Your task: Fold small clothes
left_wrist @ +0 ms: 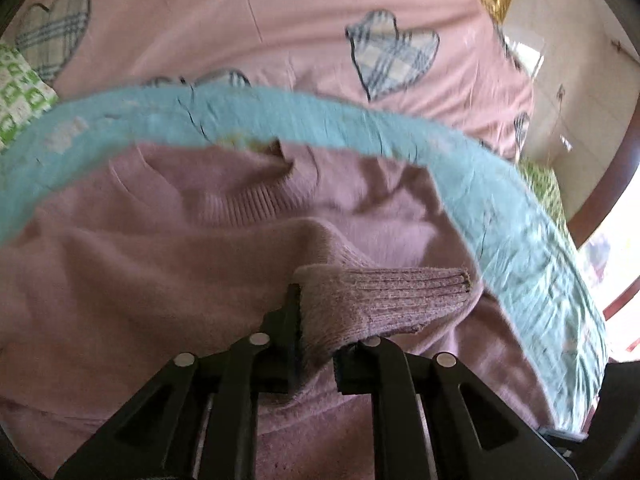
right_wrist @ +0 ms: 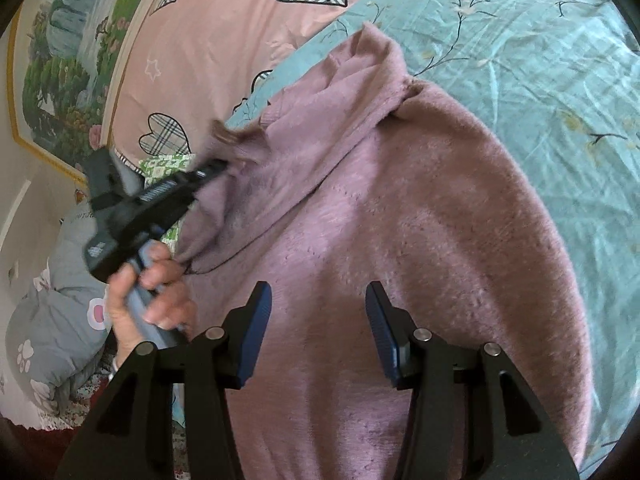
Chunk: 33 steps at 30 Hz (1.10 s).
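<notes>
**Left claw pinches the cuff, right claw hangs spread above the sweater**

The left gripper [left_wrist: 316, 344] has its black fingers pressed together on the ribbed cuff [left_wrist: 380, 300] of a fuzzy mauve-pink knitted sweater [left_wrist: 160, 248], and the sleeve end sticks out to the right past the fingertips. In the right wrist view the same left gripper [right_wrist: 218, 168] shows from the side, blurred, with the sleeve fabric bunched at its tip and lifted off the body of the sweater [right_wrist: 400, 260]. The person's bare left hand [right_wrist: 152, 300] grips its grey-blue handle.

The right gripper [right_wrist: 318, 320] hovers over the middle of the sweater with its blue-padded fingers [right_wrist: 256, 332] spread wide, holding nothing; whether the pads touch the knit I cannot tell.

The sweater lies flat on a light turquoise bedsheet printed with thin branches and pale flowers [right_wrist: 540, 80], its ribbed neckline [left_wrist: 248, 200] near the sheet's far edge. Beyond it lies a pink quilt with plaid heart patches [left_wrist: 280, 20]. A green-and-white patterned cloth [left_wrist: 20, 96] lies at the left edge, a gold-framed landscape painting [right_wrist: 60, 60] hangs on the wall, and a grey duvet with paw prints [right_wrist: 48, 328] is heaped low beside the bed.
</notes>
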Tool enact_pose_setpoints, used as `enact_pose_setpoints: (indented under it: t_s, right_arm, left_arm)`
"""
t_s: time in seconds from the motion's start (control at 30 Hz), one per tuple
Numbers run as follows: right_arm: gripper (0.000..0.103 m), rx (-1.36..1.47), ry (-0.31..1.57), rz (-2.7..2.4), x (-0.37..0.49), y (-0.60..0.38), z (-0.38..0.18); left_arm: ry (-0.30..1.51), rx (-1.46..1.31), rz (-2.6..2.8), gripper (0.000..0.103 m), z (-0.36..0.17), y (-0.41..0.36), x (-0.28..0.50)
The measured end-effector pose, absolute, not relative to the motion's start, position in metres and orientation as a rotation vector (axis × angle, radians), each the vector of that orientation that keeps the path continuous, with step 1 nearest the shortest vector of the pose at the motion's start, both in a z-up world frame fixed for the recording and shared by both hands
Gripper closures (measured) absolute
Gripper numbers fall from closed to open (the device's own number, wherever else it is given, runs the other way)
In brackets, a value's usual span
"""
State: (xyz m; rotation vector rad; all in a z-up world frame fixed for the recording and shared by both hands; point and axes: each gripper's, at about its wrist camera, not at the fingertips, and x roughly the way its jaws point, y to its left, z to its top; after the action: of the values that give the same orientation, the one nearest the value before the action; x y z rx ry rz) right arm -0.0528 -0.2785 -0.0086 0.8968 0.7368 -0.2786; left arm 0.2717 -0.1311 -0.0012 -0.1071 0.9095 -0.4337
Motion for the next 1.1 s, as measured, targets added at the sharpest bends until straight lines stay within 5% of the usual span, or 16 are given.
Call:
enact_pose_setpoints:
  t_s: [0.07, 0.23, 0.67, 0.97, 1.03, 1.07, 1.1]
  right_arm:
    - [0.053, 0.902, 0.731, -0.29, -0.053, -0.28, -0.009]
    - [0.053, 0.916, 0.726, -0.302, -0.041, -0.285, -0.008]
    - [0.044, 1.057, 0.674, -0.176, 0.057, -0.295, -0.014]
    - [0.044, 1.128, 0.651, -0.239, 0.103, -0.312, -0.032]
    - [0.062, 1.118, 0.671, -0.265, 0.115, -0.32, -0.033]
    - [0.091, 1.107, 0.689, -0.264, 0.121, -0.323, -0.031]
    - [0.095, 1.091, 0.692, -0.266, 0.126, -0.326, -0.026]
  left_arm:
    - [0.935, -0.1, -0.445, 0.082, -0.009, -0.129, 0.268]
    - [0.912, -0.095, -0.467, 0.047, 0.001, -0.103, 0.235]
    - [0.885, -0.127, 0.048, 0.041, -0.005, 0.071, 0.182]
    - [0.945, -0.157, 0.091, 0.039, -0.035, 0.101, 0.204]
    - [0.933, -0.158, 0.103, 0.039, -0.032, 0.1, 0.211]
    - [0.927, -0.16, 0.113, 0.039, -0.03, 0.1, 0.216]
    - [0.922, -0.163, 0.125, 0.043, -0.029, 0.1, 0.221]
